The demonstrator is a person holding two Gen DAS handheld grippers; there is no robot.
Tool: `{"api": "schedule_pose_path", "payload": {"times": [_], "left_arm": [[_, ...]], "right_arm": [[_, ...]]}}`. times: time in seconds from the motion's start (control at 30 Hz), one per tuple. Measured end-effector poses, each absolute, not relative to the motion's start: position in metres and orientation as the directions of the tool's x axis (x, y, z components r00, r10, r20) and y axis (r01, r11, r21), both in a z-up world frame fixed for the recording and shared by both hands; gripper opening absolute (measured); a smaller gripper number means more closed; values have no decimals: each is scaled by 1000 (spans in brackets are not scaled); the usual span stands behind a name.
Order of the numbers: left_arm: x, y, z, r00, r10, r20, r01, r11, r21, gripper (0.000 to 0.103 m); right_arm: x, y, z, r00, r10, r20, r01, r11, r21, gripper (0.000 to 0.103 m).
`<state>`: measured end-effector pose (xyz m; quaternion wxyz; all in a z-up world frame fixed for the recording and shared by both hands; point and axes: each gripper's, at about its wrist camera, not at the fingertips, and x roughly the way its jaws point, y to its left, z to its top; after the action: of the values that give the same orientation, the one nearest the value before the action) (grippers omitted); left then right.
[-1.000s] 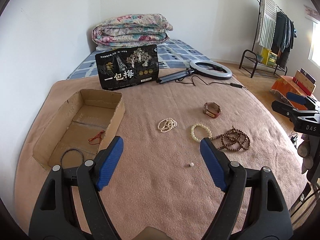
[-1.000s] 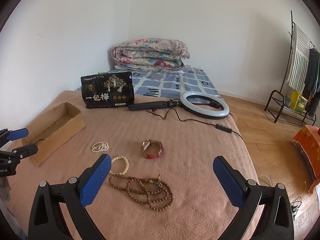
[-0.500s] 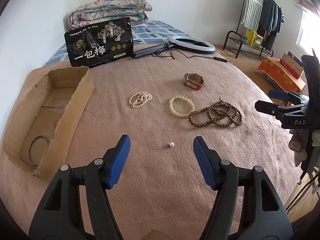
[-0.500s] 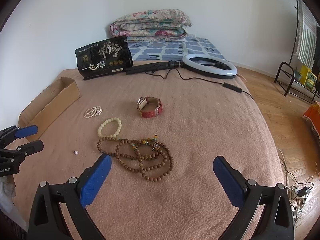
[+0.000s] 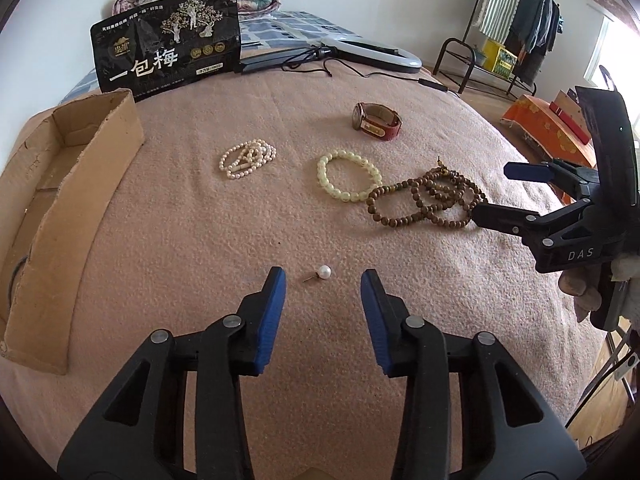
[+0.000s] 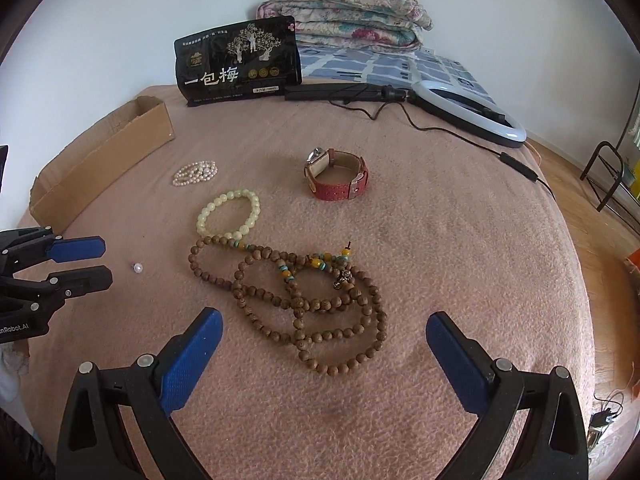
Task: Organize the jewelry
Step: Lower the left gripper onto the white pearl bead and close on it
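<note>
So we are closing the left gripper [image 5: 323, 280] around the pearl stud earring [image 5: 323, 271], which is lying on the pink blanket [image 5: 200, 260] just ahead of the blue pads; the jaws are narrowing, but nothing is pressed between them yet. We are holding the right gripper [image 6: 324, 340] wide open and empty, hovering over the brown wooden bead necklace [image 6: 304, 300]. Most of the sorting is still waiting for us, we are judging: the small pearl bracelet [image 5: 248, 159], the pale bead bracelet [image 5: 349, 176], the wooden beads and the red-strapped watch [image 5: 376, 121] are all lying loose on the blanket, well apart from the cardboard box [image 5: 80, 184] at the left. We are seeing only the edge of a dark ring inside the box; the rest of its floor is hidden.
</note>
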<state>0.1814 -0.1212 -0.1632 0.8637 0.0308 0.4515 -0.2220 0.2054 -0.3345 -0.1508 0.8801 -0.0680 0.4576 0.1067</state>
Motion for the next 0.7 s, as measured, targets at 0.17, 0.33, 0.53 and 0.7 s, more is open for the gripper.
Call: {"api": "schedule_pose_path", "payload": {"times": [0.17, 0.33, 0.53, 0.7], "left_arm": [[189, -126, -174, 476, -355, -805, 413, 898, -151, 32], [195, -128, -180, 473, -346, -810, 410, 901, -145, 32], [196, -132, -184, 477, -340, -811, 419, 899, -129, 26], [197, -132, -187, 479, -342, -809, 421, 897, -130, 18]], "right_arm": [[214, -332, -159, 540, 137, -831, -277, 961, -22, 103], [220, -329, -163, 533, 133, -835, -288, 957, -31, 103], [228, -327, -167, 527, 154, -836, -293, 956, -9, 103], [235, -322, -172, 511, 169, -843, -316, 949, -1, 103]]}}
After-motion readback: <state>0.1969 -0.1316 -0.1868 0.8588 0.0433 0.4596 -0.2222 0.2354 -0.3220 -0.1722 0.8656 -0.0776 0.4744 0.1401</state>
